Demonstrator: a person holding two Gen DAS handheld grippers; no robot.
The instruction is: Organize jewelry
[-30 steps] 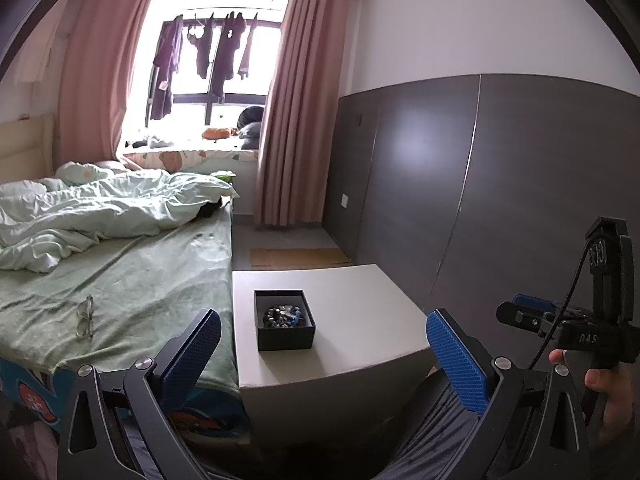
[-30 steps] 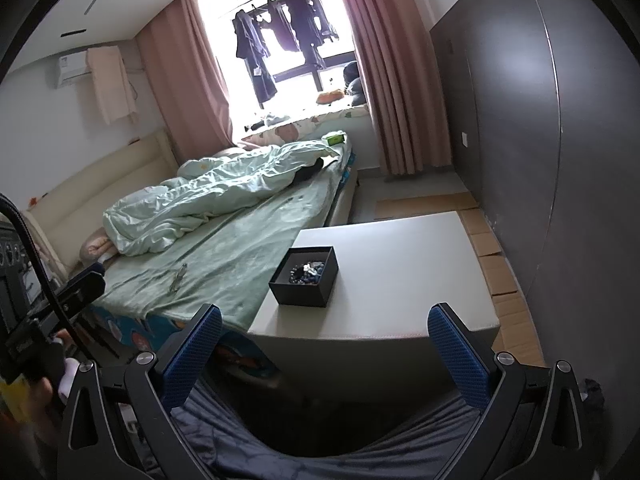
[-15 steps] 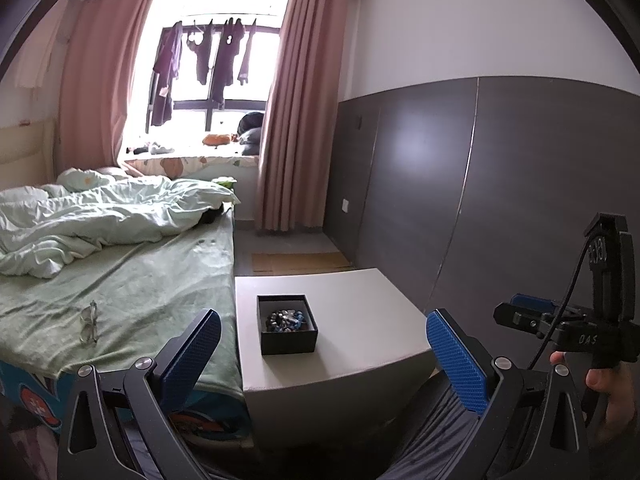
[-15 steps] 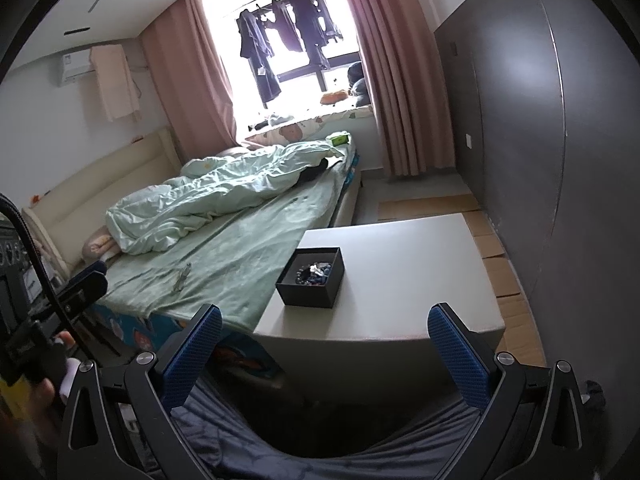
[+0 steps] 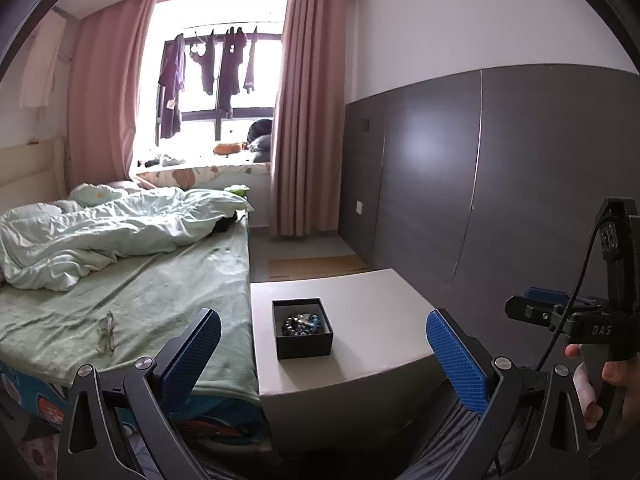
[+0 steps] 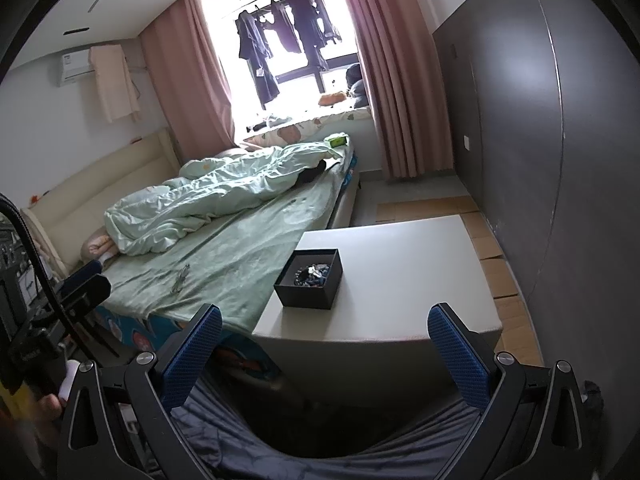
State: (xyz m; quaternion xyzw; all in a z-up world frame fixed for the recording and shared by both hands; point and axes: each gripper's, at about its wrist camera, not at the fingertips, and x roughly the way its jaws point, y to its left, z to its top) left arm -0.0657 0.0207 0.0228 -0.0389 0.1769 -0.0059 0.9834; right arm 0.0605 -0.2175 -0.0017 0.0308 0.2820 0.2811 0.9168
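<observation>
— Where's the jewelry?

— In the small black box on the desk, near the bed-side edge.

— How will it handle?

— Probably light, loose, slippery beads; pinch one strand from above. No clear long axis: it's a heap.

— Fingers?

— The left gripper and right gripper are both spread wide, holding nothing.

"DAS" on the right gripper body.
</observation>
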